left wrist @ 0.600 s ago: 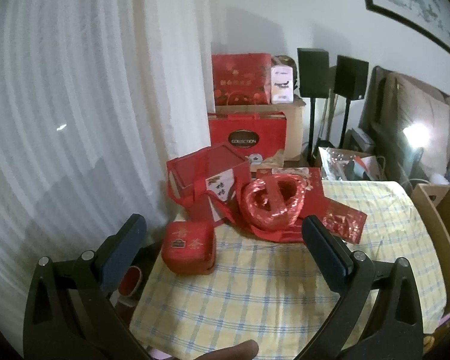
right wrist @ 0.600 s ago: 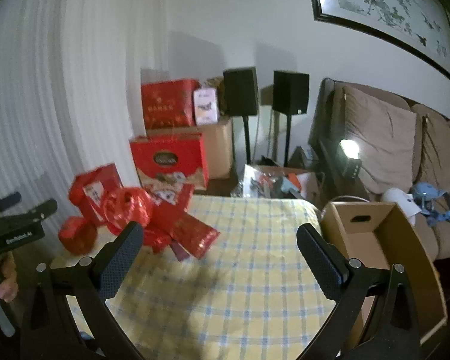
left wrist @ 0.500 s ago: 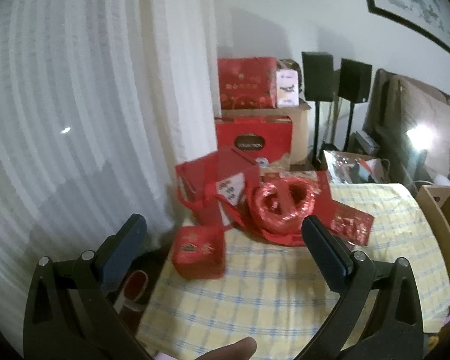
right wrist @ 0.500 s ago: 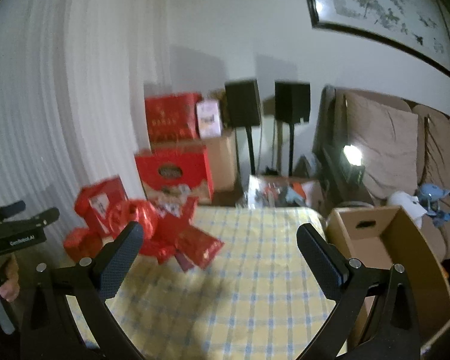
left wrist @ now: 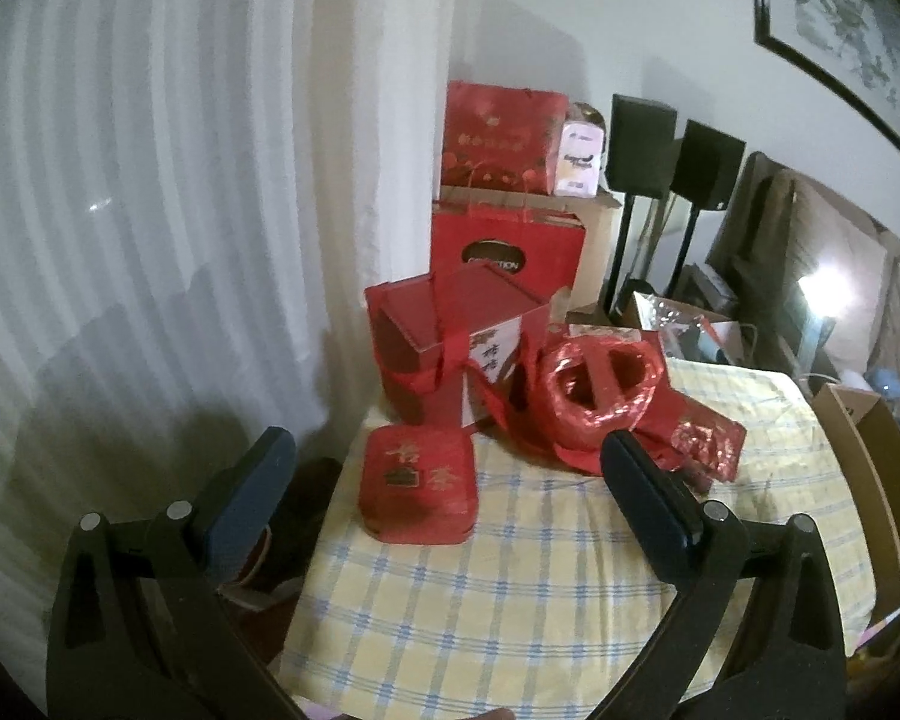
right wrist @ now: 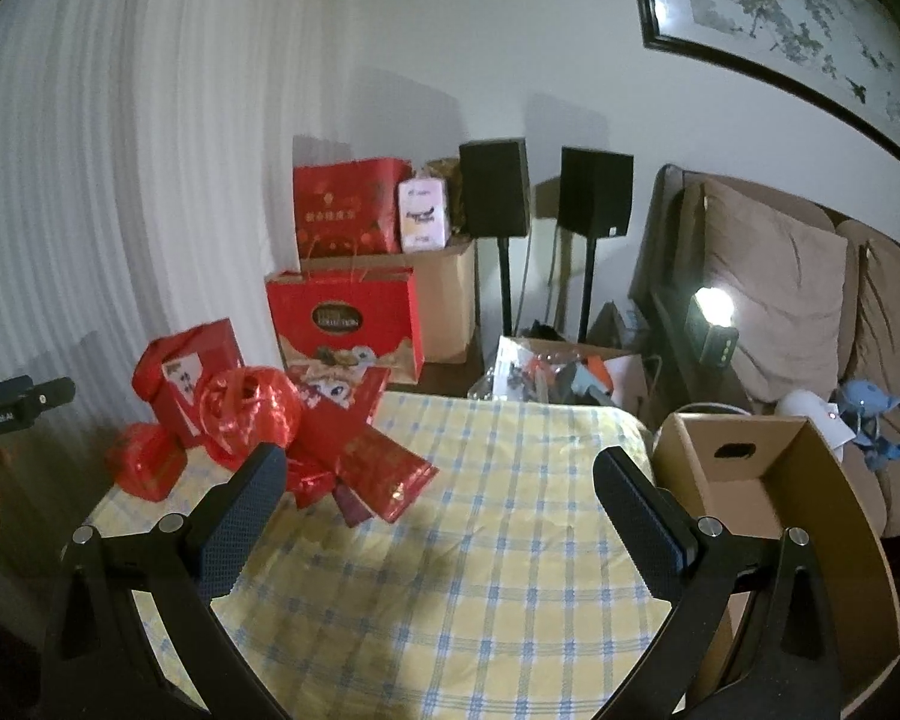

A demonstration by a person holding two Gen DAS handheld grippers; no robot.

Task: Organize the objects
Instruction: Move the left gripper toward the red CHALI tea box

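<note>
A pile of red things lies at the far left of the yellow checked table [left wrist: 510,600]. It holds a square red tin [left wrist: 417,483] with gold characters, a ribboned red gift box [left wrist: 450,336], a shiny red foil ring [left wrist: 600,390] and red envelopes [left wrist: 705,441]. My left gripper [left wrist: 444,441] hovers open just before the tin, with nothing between its fingers. My right gripper [right wrist: 440,453] is open over the middle of the table, with the pile [right wrist: 252,414] to its left. The left gripper's body [right wrist: 12,405] shows at the left edge of the right wrist view.
An open cardboard box [right wrist: 768,498] stands against the table's right side. Behind the table are red gift bags [right wrist: 345,324], two black speakers [right wrist: 492,189] on stands and a box of clutter [right wrist: 564,369]. A sofa [right wrist: 780,276] is at the right, a white curtain [left wrist: 150,180] at the left.
The left wrist view has swung a little, so the tin now sits more centrally between its fingers. The right wrist view tipped up briefly and came back. Both grippers stayed open.
</note>
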